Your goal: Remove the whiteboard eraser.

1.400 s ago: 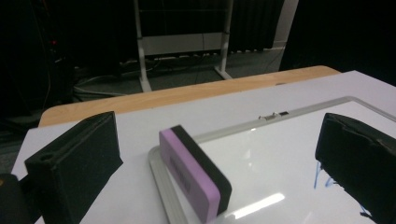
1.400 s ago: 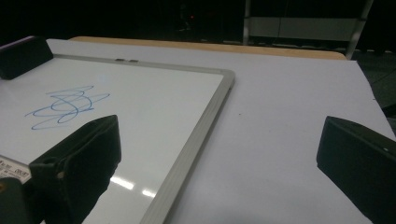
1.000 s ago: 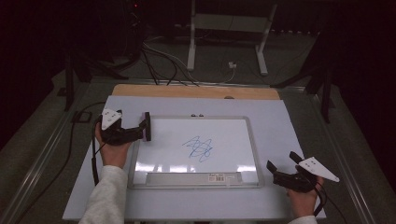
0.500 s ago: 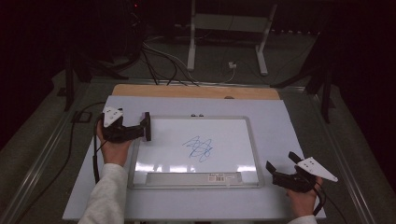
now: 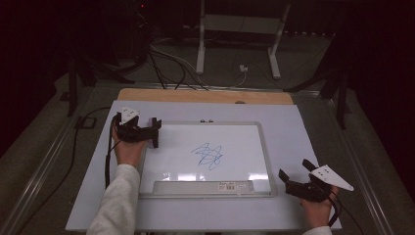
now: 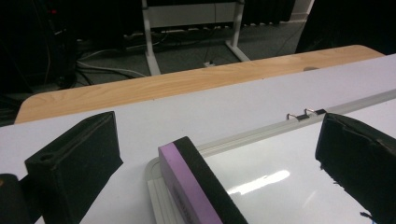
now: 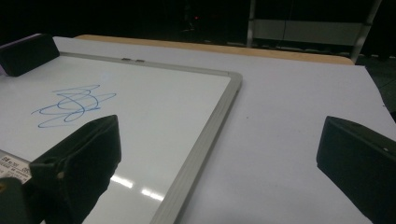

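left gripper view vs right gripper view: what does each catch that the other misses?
Left gripper view: a purple-and-black eraser lying on the whiteboard's corner between that gripper's open jaws, plus two small metal clips on the frame's top edge.

Right gripper view: the blue scribble on the board, a label at its near edge, and the bare sheet beside the frame, with open jaws around nothing.

Both: the whiteboard, the wooden table edge and a metal stand behind.

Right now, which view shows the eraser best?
The left gripper view: the eraser lies close between the open jaws, purple edge and black pad clear, on the whiteboard corner. In the right gripper view it is a distant dark block; the high view hides it by the left gripper.
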`<state>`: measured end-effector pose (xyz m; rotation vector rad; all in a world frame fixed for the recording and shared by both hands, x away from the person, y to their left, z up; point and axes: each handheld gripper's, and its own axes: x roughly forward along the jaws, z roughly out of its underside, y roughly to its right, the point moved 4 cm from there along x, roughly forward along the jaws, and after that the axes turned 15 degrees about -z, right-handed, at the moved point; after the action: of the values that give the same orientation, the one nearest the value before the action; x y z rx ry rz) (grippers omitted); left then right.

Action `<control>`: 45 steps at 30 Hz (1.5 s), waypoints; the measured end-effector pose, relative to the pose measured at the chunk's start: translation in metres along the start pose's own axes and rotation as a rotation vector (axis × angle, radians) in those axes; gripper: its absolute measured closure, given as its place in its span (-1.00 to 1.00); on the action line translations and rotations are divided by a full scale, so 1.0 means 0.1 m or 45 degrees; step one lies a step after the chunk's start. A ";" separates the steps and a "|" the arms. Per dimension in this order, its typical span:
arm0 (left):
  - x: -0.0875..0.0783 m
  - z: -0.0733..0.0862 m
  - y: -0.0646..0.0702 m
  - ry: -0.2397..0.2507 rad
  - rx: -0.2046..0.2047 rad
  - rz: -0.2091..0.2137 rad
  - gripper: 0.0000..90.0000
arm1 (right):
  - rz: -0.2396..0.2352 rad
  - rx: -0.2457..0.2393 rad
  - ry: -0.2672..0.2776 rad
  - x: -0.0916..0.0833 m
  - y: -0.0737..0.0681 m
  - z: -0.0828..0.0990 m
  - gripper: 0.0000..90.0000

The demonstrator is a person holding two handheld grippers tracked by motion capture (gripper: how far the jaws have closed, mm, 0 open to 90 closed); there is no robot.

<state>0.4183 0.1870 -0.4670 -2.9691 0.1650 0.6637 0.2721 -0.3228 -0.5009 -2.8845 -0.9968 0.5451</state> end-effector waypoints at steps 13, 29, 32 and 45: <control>0.17 0.09 -0.01 -0.082 -0.009 -0.051 -0.98 | -0.016 -0.004 0.001 0.04 0.00 -0.01 -0.99; 0.34 0.26 0.05 -0.244 0.018 -0.071 -0.95 | -0.013 -0.011 0.005 0.02 -0.01 -0.01 -0.99; 0.34 0.28 0.06 -0.281 0.018 -0.058 -0.90 | -0.014 -0.010 0.009 0.03 -0.01 -0.02 -0.99; 0.26 0.35 0.15 -0.316 0.025 -0.047 -0.60 | -0.016 -0.017 0.008 0.03 -0.01 -0.02 -0.99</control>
<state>0.4249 0.1738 -0.5104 -2.8312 0.0970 1.0095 0.2746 -0.3196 -0.4994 -2.8876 -1.0210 0.5300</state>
